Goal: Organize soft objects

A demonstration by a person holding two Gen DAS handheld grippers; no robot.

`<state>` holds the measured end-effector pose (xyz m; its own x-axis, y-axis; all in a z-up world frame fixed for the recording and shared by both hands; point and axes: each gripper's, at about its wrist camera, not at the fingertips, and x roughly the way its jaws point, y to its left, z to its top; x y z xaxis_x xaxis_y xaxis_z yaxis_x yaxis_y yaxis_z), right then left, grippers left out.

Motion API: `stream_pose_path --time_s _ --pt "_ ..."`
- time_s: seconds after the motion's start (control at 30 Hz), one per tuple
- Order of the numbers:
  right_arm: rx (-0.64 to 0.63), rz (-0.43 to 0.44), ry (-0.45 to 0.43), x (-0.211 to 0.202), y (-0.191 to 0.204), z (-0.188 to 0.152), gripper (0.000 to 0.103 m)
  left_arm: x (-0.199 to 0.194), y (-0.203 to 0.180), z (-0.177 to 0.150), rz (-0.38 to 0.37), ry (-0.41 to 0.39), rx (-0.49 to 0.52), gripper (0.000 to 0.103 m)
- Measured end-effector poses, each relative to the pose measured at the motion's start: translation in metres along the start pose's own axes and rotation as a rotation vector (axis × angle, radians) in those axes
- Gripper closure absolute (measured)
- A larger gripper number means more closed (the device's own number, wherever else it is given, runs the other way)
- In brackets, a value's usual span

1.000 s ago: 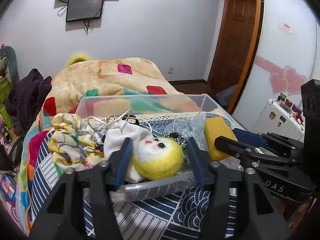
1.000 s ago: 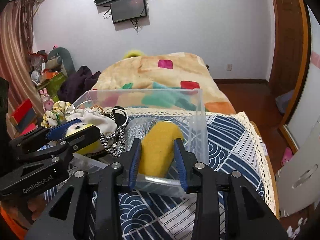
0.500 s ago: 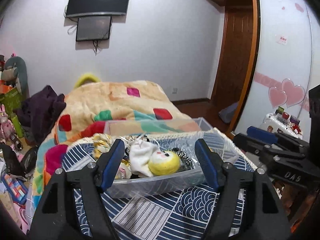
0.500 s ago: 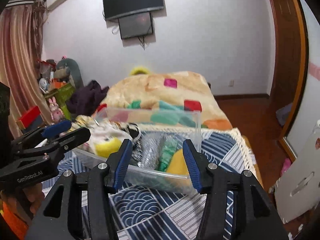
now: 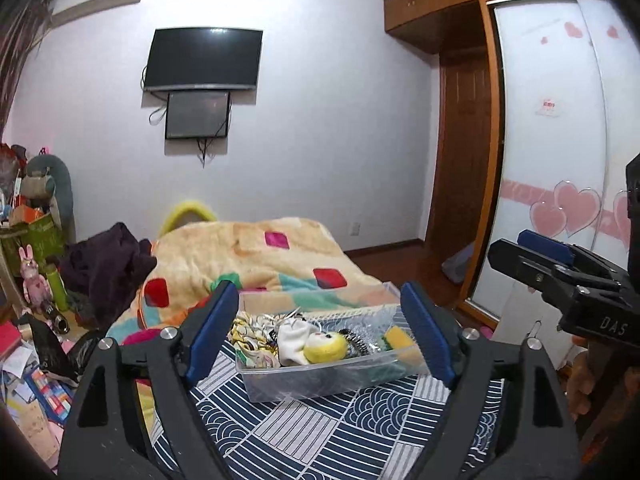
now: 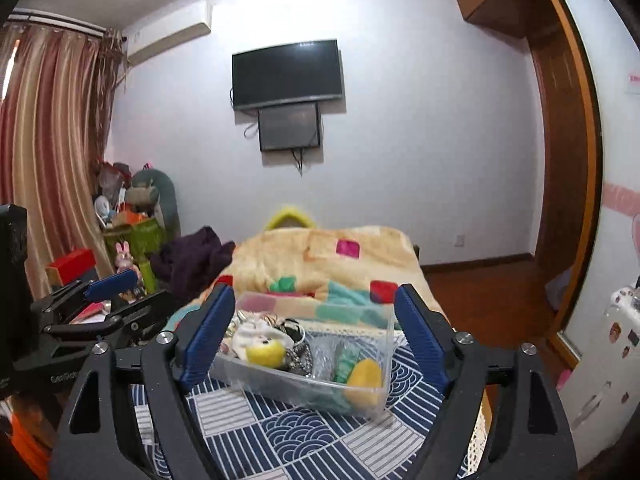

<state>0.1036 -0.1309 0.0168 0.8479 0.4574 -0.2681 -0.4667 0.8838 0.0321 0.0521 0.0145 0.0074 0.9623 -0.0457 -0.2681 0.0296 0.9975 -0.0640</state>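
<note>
clear plastic bin [image 5: 320, 380] now holds everything: the yellow plush doll [image 5: 325, 347], the yellow sponge [image 5: 398, 338], a patterned cloth [image 5: 250, 330] and some silvery items. 1 second ago the left tool [image 5: 320, 332] bracketed the doll and the right tool [image 6: 316, 334] pinched the sponge; both have since let go and pulled back, fingers spread wide and holding nothing, well apart from the bin. i judge the sorting finished or nearly so. the bin rests on a navy and white patterned cloth [image 5: 320, 432], whether over a tabletop or the bed's end i cannot tell. behind lie a blanket-covered bed [image 5: 256, 256], 2 wall screens [image 5: 202, 80], striped curtains [image 6: 48, 160] and clutter at the left.
</note>
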Motion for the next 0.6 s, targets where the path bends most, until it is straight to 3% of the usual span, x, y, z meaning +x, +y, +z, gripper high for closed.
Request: stream_pose_path --time_s 0.13,0.2,0.27,0.6 --pt "-0.012 -0.012 -0.029 -0.008 0.006 0.002 0.015 -0.017 0.000 0.005 -0.012 -0.032 -0.015 0.006" --pt "-0.013 -0.016 -0.046 -0.011 0.007 0.002 0.004 -0.022 -0.001 0.007 -0.009 -0.045 -0.011 0.006" --pt "-0.010 -0.020 -0.062 -0.015 0.008 0.001 0.000 -0.029 -0.002 0.008 0.009 -0.066 -0.005 0.003" --pt "0.004 -0.028 -0.077 -0.023 0.008 -0.002 0.000 -0.042 -0.008 0.011 0.036 -0.109 0.015 0.000"
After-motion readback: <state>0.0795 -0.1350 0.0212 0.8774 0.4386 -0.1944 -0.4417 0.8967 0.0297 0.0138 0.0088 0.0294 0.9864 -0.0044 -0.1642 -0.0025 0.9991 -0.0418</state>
